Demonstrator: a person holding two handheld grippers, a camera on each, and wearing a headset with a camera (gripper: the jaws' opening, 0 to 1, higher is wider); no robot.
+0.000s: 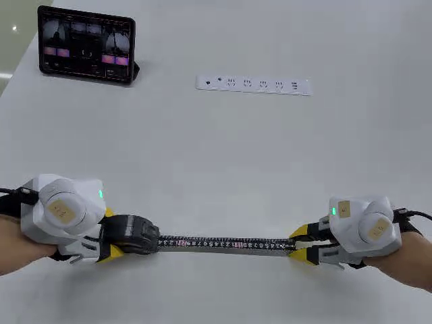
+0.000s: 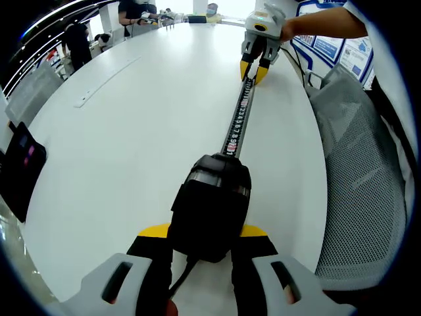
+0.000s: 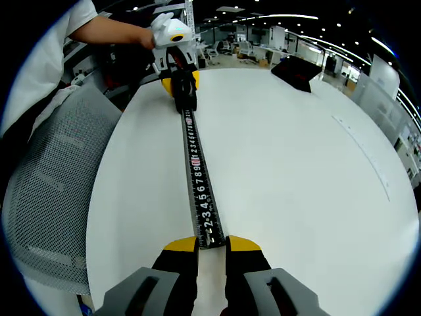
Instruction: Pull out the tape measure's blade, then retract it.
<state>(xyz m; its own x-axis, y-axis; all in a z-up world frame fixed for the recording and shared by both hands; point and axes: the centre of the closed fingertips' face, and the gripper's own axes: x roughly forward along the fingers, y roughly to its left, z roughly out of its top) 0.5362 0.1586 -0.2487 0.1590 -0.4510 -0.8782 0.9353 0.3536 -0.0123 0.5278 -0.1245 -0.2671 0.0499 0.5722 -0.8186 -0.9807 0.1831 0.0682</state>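
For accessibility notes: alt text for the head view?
A tape measure blade is stretched between two grippers over a white table: left gripper holds the black case, right gripper its tip. A tablet and power strip lie beyond.

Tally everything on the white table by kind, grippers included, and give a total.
Tape measure: 1
Tablet: 1
Power strip: 1
Grippers: 2, the left gripper and the right gripper
Total: 5
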